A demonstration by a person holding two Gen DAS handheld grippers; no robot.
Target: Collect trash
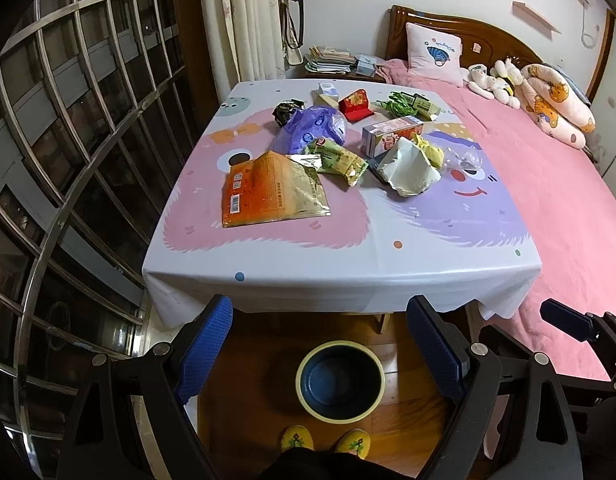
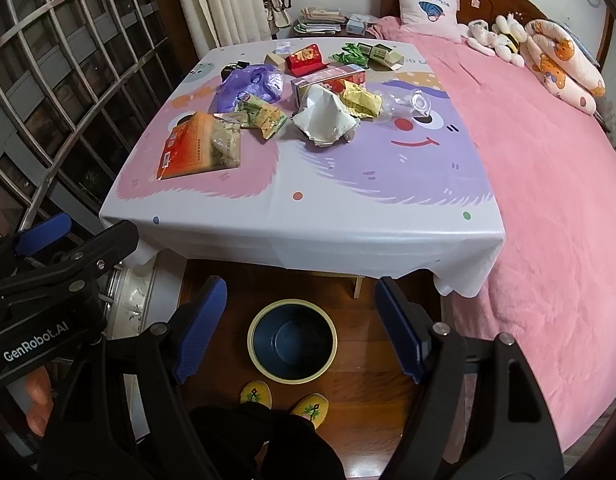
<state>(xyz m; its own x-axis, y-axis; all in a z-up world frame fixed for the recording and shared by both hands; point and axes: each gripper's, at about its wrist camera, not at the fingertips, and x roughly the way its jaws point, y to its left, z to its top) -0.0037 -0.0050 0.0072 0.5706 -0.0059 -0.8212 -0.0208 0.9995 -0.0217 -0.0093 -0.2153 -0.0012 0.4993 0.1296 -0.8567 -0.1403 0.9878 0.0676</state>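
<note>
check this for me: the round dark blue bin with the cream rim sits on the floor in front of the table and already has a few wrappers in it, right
Not quite. The round dark blue bin with the cream rim does sit on the wooden floor in front of the table, but it is empty; both wrist views show its bare bottom. The wrappers are on the table.

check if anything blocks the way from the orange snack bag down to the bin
Nothing visible does. The orange snack bag lies nearest the table's front edge, and the bin stands open and empty on the floor just below that edge, with only bare floor around it.
</note>
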